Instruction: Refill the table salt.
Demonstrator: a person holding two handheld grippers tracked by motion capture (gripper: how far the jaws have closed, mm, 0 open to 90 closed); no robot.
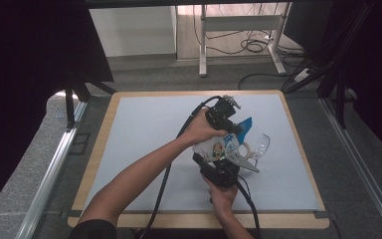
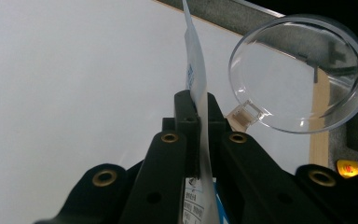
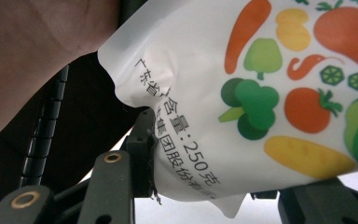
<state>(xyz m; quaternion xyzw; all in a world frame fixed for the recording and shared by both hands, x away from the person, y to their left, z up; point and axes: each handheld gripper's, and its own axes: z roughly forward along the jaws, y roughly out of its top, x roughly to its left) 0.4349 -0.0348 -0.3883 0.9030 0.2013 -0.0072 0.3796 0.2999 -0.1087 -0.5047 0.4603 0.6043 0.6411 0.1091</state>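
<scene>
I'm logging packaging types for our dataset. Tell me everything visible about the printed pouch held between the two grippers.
The pouch is a white, glossy, flexible-looking bag printed with cartoon vegetables and black Chinese text including "250", with blue at its far end. It is held above the table, creased where gripped. The left gripper pinches a thin edge; the right gripper clamps another. A clear glass lies just beyond it.

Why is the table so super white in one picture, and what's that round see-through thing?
In the left gripper view the table glares almost pure white, overexposed, and the clear round cup bends what lies behind it. In the high view the table is an even pale blue-grey while the room's sides are dark. In the right gripper view the pouch is close, its vegetable prints slightly soft.
</scene>
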